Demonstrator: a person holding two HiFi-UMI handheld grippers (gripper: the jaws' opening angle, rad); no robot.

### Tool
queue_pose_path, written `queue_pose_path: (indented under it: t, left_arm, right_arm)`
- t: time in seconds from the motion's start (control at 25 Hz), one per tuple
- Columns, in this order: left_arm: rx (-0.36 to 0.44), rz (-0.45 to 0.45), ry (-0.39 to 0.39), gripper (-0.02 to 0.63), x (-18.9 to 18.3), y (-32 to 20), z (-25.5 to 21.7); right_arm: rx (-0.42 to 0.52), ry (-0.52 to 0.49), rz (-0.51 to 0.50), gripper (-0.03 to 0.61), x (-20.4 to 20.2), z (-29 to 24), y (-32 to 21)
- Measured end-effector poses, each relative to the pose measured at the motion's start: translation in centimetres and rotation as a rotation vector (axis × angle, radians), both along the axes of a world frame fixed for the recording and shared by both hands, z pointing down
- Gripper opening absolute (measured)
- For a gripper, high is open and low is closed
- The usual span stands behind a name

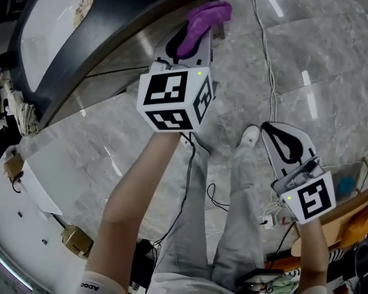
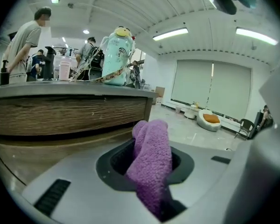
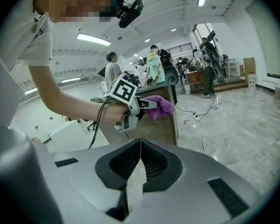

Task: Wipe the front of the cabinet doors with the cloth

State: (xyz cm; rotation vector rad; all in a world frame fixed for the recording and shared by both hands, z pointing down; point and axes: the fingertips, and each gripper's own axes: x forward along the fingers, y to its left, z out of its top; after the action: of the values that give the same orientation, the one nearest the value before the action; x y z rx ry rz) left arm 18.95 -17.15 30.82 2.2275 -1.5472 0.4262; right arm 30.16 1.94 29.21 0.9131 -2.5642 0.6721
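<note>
A purple cloth (image 1: 202,18) sticks out of my left gripper (image 1: 191,40), which is shut on it and held up close to the cabinet front (image 1: 126,49) under the dark countertop (image 1: 80,48). In the left gripper view the cloth (image 2: 151,160) hangs between the jaws, just short of the wood-grain cabinet front (image 2: 70,113); I cannot tell if they touch. My right gripper (image 1: 286,141) hangs lower at the right, shut and empty, pointing at the floor side. In its own view the right gripper (image 3: 140,146) looks toward the cloth (image 3: 159,105) and cabinet (image 3: 165,122).
A white cable (image 1: 267,60) runs over the grey tiled floor, with a power strip (image 1: 270,219) near my feet. A mint-green bottle (image 2: 116,55) and other items stand on the countertop. People (image 2: 25,41) stand behind the counter. Orange furniture (image 1: 349,216) sits at the lower right.
</note>
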Motion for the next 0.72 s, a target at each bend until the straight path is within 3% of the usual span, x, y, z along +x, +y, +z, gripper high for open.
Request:
queue_pose_path:
  t: [0.36,0.56,0.72]
  left_arm:
    - [-0.034,-0.08,0.019,0.092,-3.6,-1.7,1.3]
    - [-0.041,-0.113,-0.001,0.093,-8.9,-0.3,1.9]
    - [-0.056,-0.135,-0.011,0.093,-13.3,1.5,2.3]
  right_arm:
    - [-0.035,0.051,-0.006,0.027,1.0,2.2,0.7]
    - [-0.042,0.039,0.022,0.026,-2.2,2.0,-0.4]
    - [-0.03,0.032,-0.034,0.028,-6.1,1.7,-0.3]
